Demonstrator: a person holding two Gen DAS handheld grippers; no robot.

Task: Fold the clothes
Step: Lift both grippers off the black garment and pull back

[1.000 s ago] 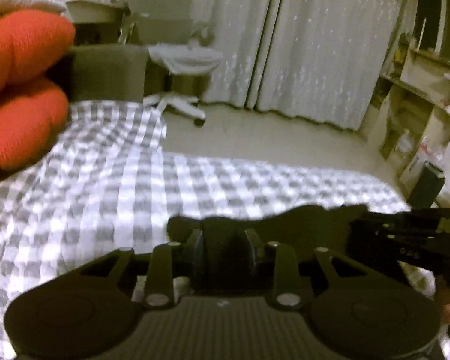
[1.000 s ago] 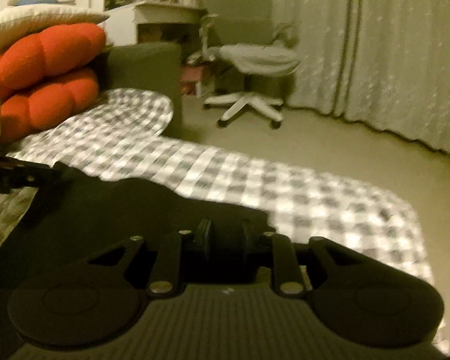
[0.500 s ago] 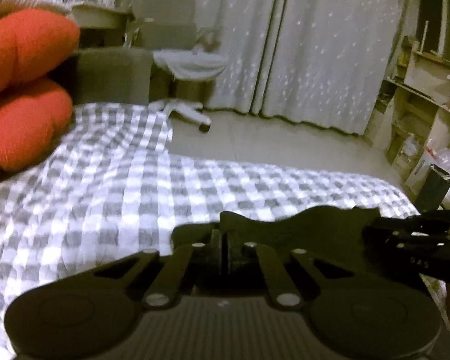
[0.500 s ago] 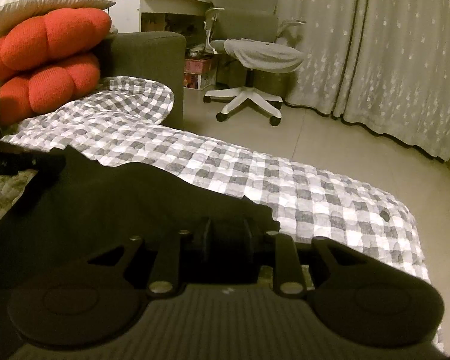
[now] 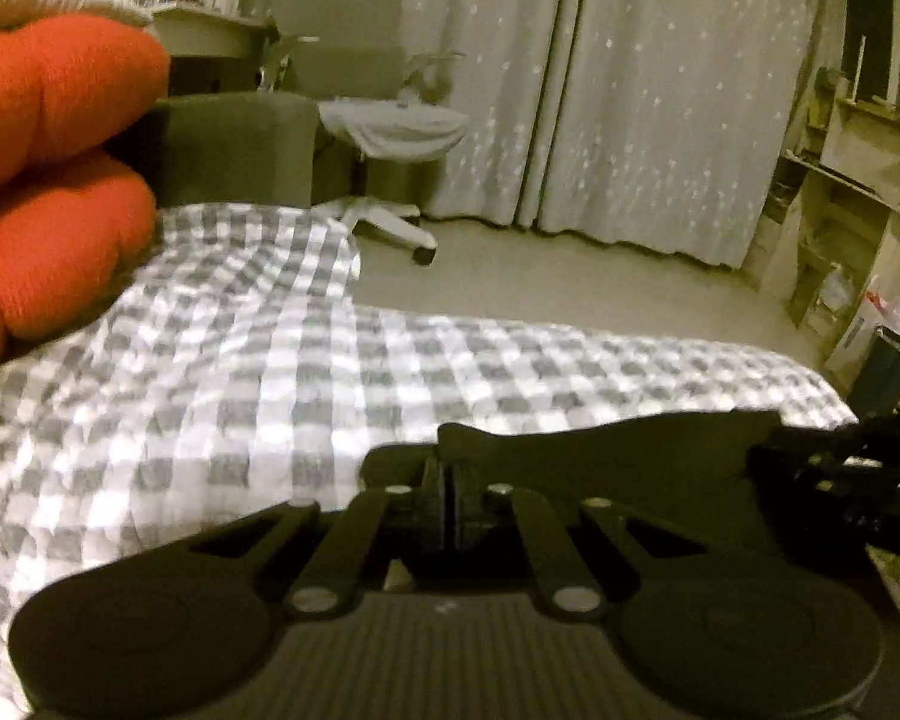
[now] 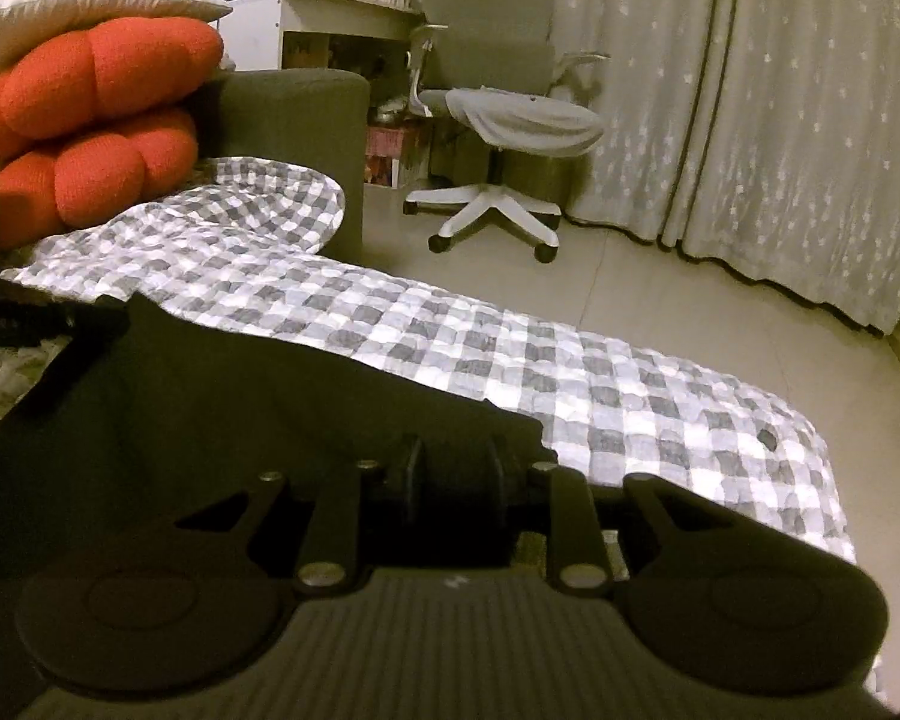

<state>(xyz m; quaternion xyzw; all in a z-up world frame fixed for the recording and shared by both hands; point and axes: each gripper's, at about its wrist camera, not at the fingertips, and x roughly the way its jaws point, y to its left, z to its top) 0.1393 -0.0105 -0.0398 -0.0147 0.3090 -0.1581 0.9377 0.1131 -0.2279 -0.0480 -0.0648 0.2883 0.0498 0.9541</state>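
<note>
A dark garment [image 5: 630,456] hangs stretched between my two grippers above a grey-and-white checked bed cover [image 5: 240,396]. In the left wrist view my left gripper [image 5: 448,480] is shut, its fingers pressed together on the garment's near edge. My right gripper [image 5: 840,468] shows at that view's right edge, holding the cloth's other end. In the right wrist view the garment [image 6: 240,396] spreads out to the left. My right gripper [image 6: 455,468] is shut on a bunched fold of it. The left gripper [image 6: 12,324] is a dark shape at the far left.
Orange cushions [image 6: 102,138] and a white pillow [image 6: 78,6] are stacked at the bed's head by a grey padded block [image 6: 294,114]. An office chair [image 6: 498,120] stands on the floor before the curtains [image 5: 630,90]. Shelves [image 5: 840,192] line the right wall.
My left gripper's jaws have closed from apart to pressed together on the garment's edge. The right gripper keeps the same grip and place.
</note>
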